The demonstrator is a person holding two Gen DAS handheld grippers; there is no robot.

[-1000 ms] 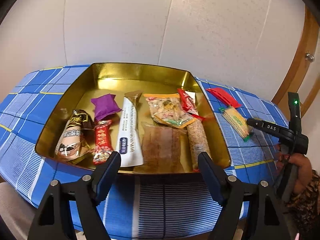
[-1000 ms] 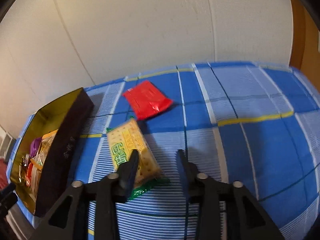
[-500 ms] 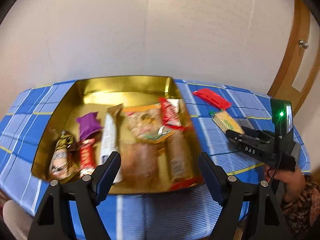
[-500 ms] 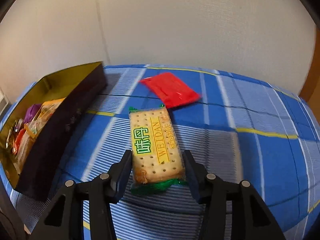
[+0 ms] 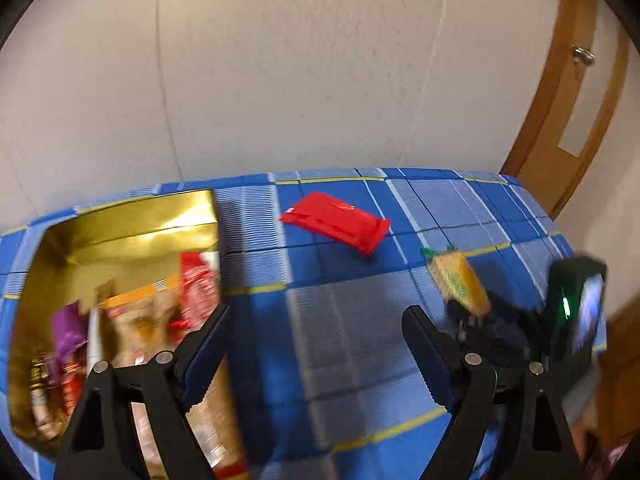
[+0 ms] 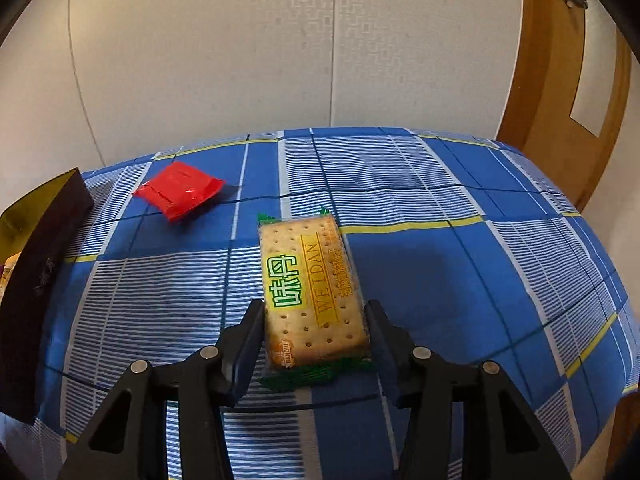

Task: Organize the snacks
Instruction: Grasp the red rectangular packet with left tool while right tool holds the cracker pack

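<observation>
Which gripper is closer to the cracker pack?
Right. The right gripper has the cracker pack between its open fingers; the left gripper is open beside the gold tray, well apart.

Left gripper (image 5: 316, 328): fingers wide apart, holding nothing. Right gripper (image 6: 316, 320): fingers parted, flanking the cracker pack (image 6: 310, 288), low over tabletop.

The cracker packet (image 6: 314, 292) lies on the tabletop (image 6: 460, 280) between the two arms of the right tongs (image 6: 316, 322). A flat wrapper (image 6: 180, 192) lies ahead and to their left. The tin (image 6: 36, 280) of snacks (image 5: 132, 320) sits farther left, beside the left tongs (image 5: 316, 334), whose arms bracket bare cloth.
</observation>
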